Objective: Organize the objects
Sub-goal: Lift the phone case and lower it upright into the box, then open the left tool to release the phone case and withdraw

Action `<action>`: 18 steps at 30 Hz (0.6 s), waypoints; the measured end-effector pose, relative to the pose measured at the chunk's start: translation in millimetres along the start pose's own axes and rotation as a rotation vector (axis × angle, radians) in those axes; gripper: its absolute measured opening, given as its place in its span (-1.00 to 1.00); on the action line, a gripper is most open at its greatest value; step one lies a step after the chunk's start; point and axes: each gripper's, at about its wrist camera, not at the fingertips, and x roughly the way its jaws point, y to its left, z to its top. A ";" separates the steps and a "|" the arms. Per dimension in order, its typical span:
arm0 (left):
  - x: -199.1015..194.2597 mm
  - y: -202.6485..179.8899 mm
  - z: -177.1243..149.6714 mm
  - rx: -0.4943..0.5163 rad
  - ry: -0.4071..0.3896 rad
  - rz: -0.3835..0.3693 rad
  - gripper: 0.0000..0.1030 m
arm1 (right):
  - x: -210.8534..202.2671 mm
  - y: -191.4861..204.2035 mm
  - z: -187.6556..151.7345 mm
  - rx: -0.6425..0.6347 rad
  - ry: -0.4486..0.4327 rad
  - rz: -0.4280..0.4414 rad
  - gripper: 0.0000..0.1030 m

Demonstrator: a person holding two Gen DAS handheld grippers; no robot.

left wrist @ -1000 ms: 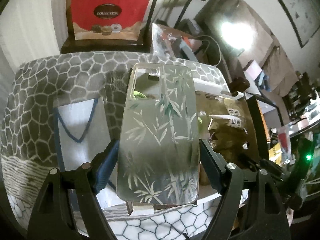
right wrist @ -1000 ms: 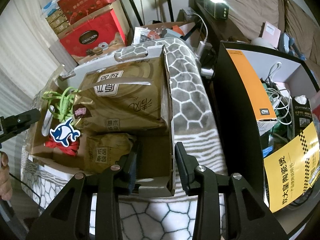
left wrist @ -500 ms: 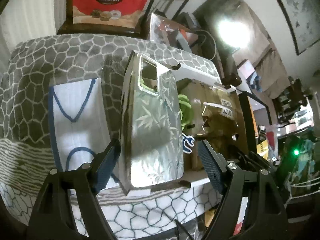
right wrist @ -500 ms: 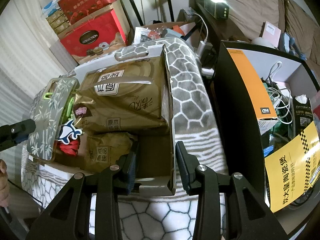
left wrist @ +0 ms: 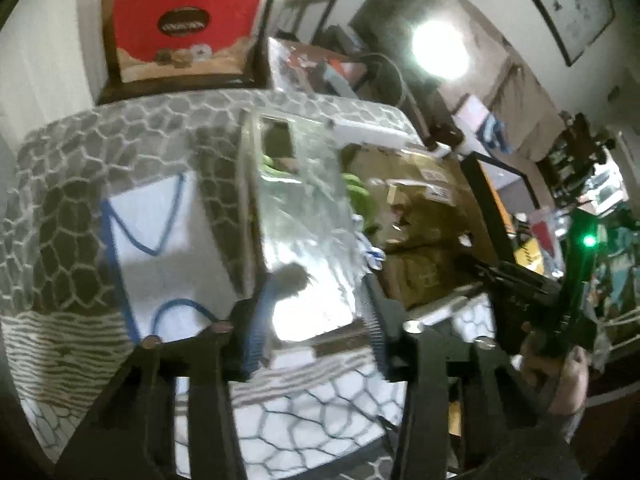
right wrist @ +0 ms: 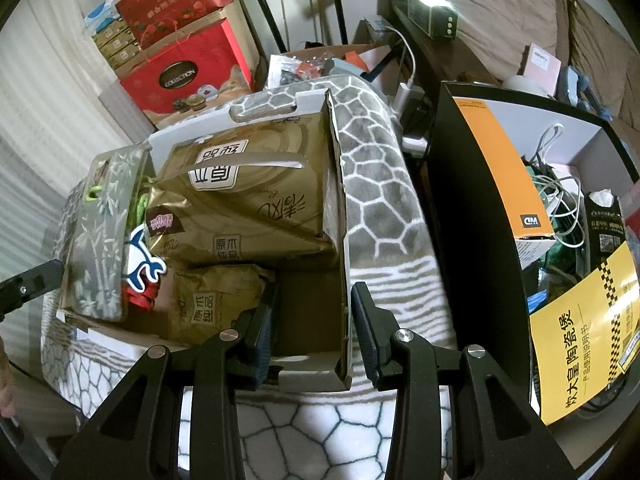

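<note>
A clear phone case [right wrist: 100,236] printed with bamboo leans inside the left wall of an open cardboard box [right wrist: 343,240]. In the blurred left wrist view the phone case [left wrist: 304,220] lies just beyond my left gripper [left wrist: 316,300]. Its jaws are closing, and the pads do not press on the case. One left finger [right wrist: 32,286] shows beside the box. My right gripper [right wrist: 314,300] straddles the box's right wall near the front corner, open, with one finger inside and one outside. Brown tissue packs [right wrist: 256,184], a shark sticker [right wrist: 142,260] and green cord [right wrist: 136,200] fill the box.
The box sits on a grey honeycomb blanket [right wrist: 380,200]. A white paper bag with blue rope handles [left wrist: 160,248] lies left of the box. A black shelf unit [right wrist: 452,200] full of cables and boxes stands close on the right. Red gift boxes [right wrist: 184,68] are stacked behind.
The phone case left the left jaws, tipped over and now leans in the box's left side. The left jaws have narrowed. The right gripper has not moved.
</note>
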 end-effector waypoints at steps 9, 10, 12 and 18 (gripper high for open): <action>10.0 -2.8 5.0 -0.005 -0.006 0.023 -0.17 | -0.2 1.3 0.3 -0.001 0.002 0.002 -0.27; 7.3 -0.3 6.0 -0.010 -0.018 0.027 -0.11 | -0.2 1.2 -0.3 -0.002 0.003 0.003 -0.27; 2.3 4.6 9.7 -0.016 -0.039 0.027 -0.08 | -0.5 1.7 -0.2 -0.002 0.003 0.003 -0.27; 2.1 7.0 33.1 0.024 -0.090 0.039 -0.01 | -0.7 3.2 -0.4 -0.001 0.001 -0.005 -0.26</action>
